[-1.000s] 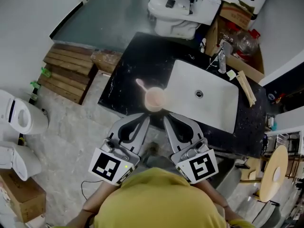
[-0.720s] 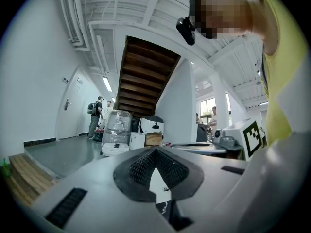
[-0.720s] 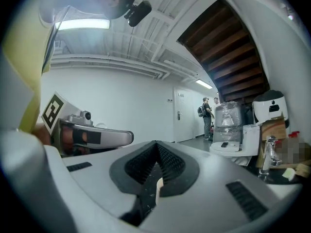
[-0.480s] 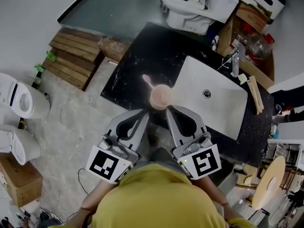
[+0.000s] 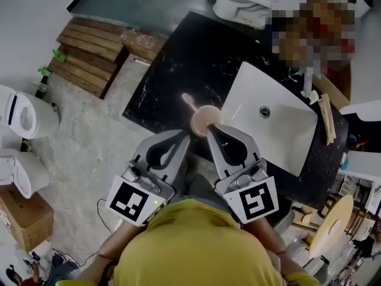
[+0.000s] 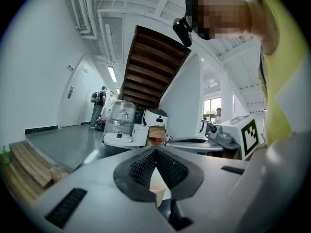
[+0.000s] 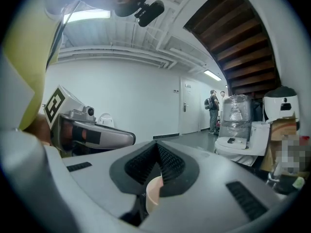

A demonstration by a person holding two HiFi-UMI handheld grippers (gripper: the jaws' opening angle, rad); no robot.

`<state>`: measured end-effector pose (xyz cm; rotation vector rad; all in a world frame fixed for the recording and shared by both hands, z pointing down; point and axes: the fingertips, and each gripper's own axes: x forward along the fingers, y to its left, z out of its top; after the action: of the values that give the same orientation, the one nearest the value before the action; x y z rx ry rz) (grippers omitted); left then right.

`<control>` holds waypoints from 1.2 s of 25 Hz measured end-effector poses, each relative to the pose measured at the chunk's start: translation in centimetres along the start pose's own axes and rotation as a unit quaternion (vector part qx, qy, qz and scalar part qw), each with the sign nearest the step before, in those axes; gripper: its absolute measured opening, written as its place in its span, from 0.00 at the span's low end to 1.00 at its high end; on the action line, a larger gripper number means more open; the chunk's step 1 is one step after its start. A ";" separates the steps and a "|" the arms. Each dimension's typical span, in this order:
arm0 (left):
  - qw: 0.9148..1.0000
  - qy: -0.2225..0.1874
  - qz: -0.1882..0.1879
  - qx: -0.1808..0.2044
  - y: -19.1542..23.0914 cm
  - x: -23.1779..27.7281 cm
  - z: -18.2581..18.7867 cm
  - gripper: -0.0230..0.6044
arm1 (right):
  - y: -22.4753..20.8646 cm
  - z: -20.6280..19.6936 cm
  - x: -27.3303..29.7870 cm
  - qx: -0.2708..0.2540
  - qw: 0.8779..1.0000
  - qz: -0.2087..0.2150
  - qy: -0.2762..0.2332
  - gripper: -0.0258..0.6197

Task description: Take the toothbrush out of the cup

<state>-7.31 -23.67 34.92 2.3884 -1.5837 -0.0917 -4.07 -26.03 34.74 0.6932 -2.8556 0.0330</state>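
A pink cup point(image 5: 206, 118) stands on the black counter point(image 5: 172, 70) near its front edge, just left of the white basin point(image 5: 280, 127). A pink toothbrush point(image 5: 190, 100) leans out of it toward the far left. My left gripper point(image 5: 186, 135) is shut, its tip just short of the cup's near-left side. My right gripper point(image 5: 210, 128) is shut too, and its tip reaches the cup's near rim. Through the gap under the closed jaws, the cup point(image 6: 158, 186) shows in the left gripper point(image 6: 156, 149) view. The right gripper point(image 7: 158, 145) view shows the cup point(image 7: 153, 191) the same way.
A faucet point(image 5: 308, 83) and a wooden piece point(image 5: 327, 119) sit beyond the basin at the right. A toilet point(image 5: 238, 2) stands behind the counter. Wooden pallets point(image 5: 89, 58) lie on the floor at the left, beside white fixtures point(image 5: 24, 115). People stand far off down the hall point(image 6: 99, 108).
Both grippers have moved forward toward the cup, and the right tip now reaches its rim. The cup and toothbrush have not moved on the counter.
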 end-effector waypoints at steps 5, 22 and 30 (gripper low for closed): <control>1.000 -0.002 -0.005 0.002 0.8 1.2 -0.5 0.05 | -0.3 -1.2 1.5 -0.018 0.999 0.014 0.028 0.07; 0.998 0.043 0.002 -0.035 3.3 3.4 -2.6 0.05 | -1.1 -5.0 4.7 -0.064 0.989 0.060 0.118 0.07; 0.998 0.044 0.008 -0.041 4.2 3.3 -2.9 0.05 | -1.0 -6.1 5.7 -0.065 0.983 0.071 0.157 0.18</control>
<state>-9.13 -27.60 39.09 2.2855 -1.5284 -0.0477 -7.39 -29.11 41.81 0.4156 -2.5699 -0.0211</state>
